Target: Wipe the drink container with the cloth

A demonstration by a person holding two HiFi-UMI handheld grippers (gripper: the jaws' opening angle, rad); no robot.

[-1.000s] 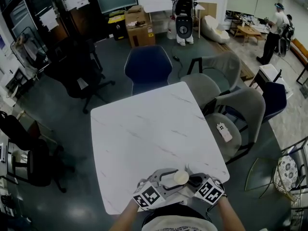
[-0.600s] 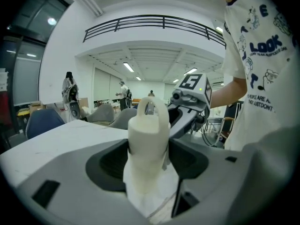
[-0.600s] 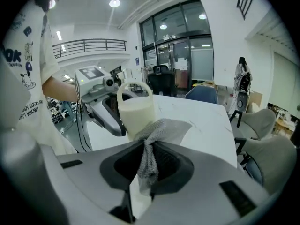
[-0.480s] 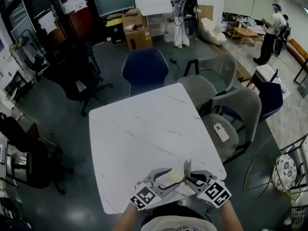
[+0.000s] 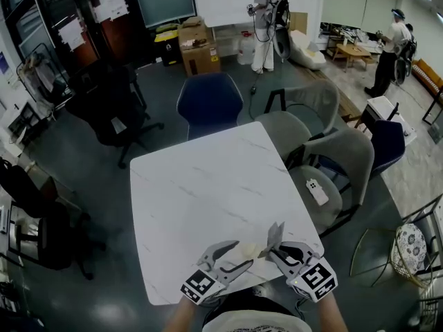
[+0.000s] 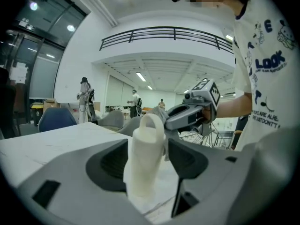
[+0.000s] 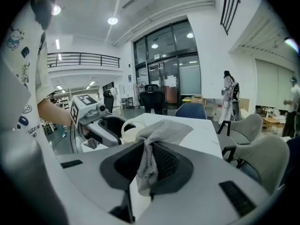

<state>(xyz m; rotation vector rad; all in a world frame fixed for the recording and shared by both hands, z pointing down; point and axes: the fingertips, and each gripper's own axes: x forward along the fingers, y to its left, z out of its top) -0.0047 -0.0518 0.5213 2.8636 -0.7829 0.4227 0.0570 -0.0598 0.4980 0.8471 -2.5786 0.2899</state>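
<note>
A cream drink container (image 5: 250, 250) is held just above the near edge of the white marble table (image 5: 208, 185). My left gripper (image 5: 232, 256) is shut on the container's body (image 6: 145, 139), which stands between the two jaws in the left gripper view. My right gripper (image 5: 275, 250) is shut on a grey knitted cloth (image 5: 275, 235). The cloth (image 7: 161, 129) drapes forward from the jaws and touches the container's rim (image 7: 127, 128). In the right gripper view the left gripper (image 7: 101, 125) sits close at the left. The right gripper (image 6: 187, 117) shows just behind the container in the left gripper view.
A blue chair (image 5: 210, 99) stands at the table's far side and grey chairs (image 5: 297, 126) at its right, one with a white remote (image 5: 318, 191) on its seat. A black office chair (image 5: 111, 106) is at the far left. People stand far back.
Both grippers have drawn slightly apart and lower. The container has tipped so its open mouth no longer faces up. The cloth now stands up at the container's right side.
</note>
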